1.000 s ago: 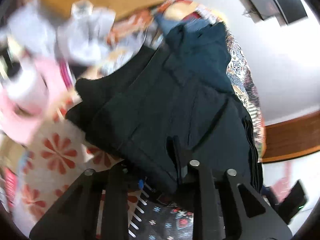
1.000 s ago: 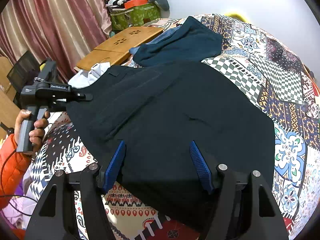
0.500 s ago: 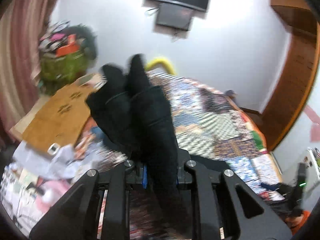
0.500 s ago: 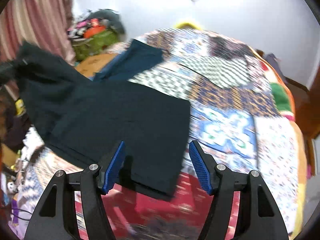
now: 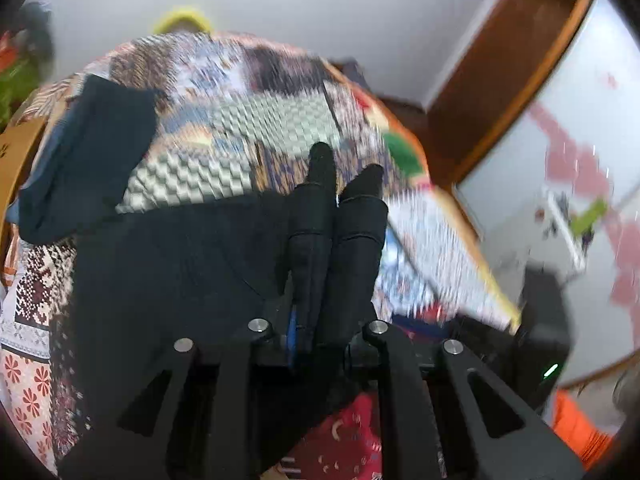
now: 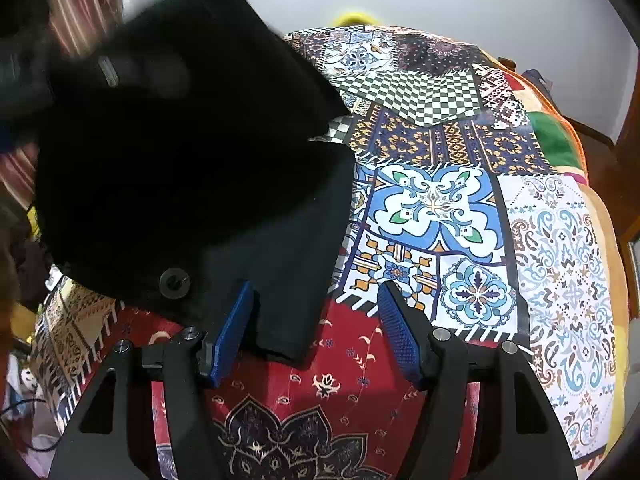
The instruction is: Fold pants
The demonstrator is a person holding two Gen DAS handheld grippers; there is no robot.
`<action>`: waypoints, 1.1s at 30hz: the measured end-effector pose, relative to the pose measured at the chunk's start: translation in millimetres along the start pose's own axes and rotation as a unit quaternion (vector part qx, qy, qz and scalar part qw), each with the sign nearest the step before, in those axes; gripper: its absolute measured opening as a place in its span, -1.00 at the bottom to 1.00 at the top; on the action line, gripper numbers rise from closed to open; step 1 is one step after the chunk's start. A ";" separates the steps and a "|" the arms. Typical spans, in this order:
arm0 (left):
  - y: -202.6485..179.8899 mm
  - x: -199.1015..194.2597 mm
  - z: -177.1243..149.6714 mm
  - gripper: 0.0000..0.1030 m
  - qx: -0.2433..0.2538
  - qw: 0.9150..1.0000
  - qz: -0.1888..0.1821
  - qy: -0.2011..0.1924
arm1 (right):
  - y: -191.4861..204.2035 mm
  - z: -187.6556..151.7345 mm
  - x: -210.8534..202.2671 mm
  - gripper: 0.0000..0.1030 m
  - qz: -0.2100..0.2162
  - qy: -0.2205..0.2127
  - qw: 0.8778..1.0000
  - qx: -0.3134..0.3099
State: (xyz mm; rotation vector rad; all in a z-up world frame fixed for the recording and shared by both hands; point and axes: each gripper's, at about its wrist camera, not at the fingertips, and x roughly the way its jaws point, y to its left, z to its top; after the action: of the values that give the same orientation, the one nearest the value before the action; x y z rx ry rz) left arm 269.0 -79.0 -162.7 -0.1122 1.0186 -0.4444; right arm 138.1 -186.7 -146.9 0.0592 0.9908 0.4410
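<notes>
The black pants [image 6: 168, 168] lie on the patchwork bedspread [image 6: 560, 240], with one part lifted and swung over the rest; a button shows on the waistband [image 6: 174, 283]. My left gripper [image 5: 320, 320] is shut on a bunched fold of the pants [image 5: 336, 232], which sticks up between its jaws while the rest hangs down to the left [image 5: 160, 272]. My right gripper [image 6: 316, 332] is open and empty, low over the bed, with the pants' near edge [image 6: 288, 280] between its blue pads [image 6: 232, 332].
A second dark teal garment [image 5: 88, 152] lies at the far left of the bed. A wooden board [image 5: 16, 160] and curtains [image 6: 80, 12] are at the left. A wooden door frame [image 5: 500, 92] stands to the right.
My left gripper has carried its fold of the pants up and across to the right over the bed. My right gripper stayed open and shifted slightly right along the pants' edge.
</notes>
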 end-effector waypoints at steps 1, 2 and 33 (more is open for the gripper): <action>-3.9 1.3 -2.9 -0.65 0.013 1.000 0.012 0.007 | -1.1 -1.3 -1.0 0.20 0.004 -0.001 1.000 0.003; -9.3 -0.2 -8.8 -0.48 0.022 1.000 0.017 0.011 | -1.9 -2.7 -0.8 0.20 0.007 -0.001 1.000 0.006; 187.3 46.1 71.9 0.88 -0.066 0.969 0.237 0.039 | -14.2 -17.6 -17.7 0.20 0.041 -0.003 0.997 0.070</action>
State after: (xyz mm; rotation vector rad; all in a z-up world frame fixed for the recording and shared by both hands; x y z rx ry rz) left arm 407.4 63.6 -216.6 0.0309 1.1120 0.0556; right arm 120.2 -209.1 -146.1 0.2272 1.0151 0.4457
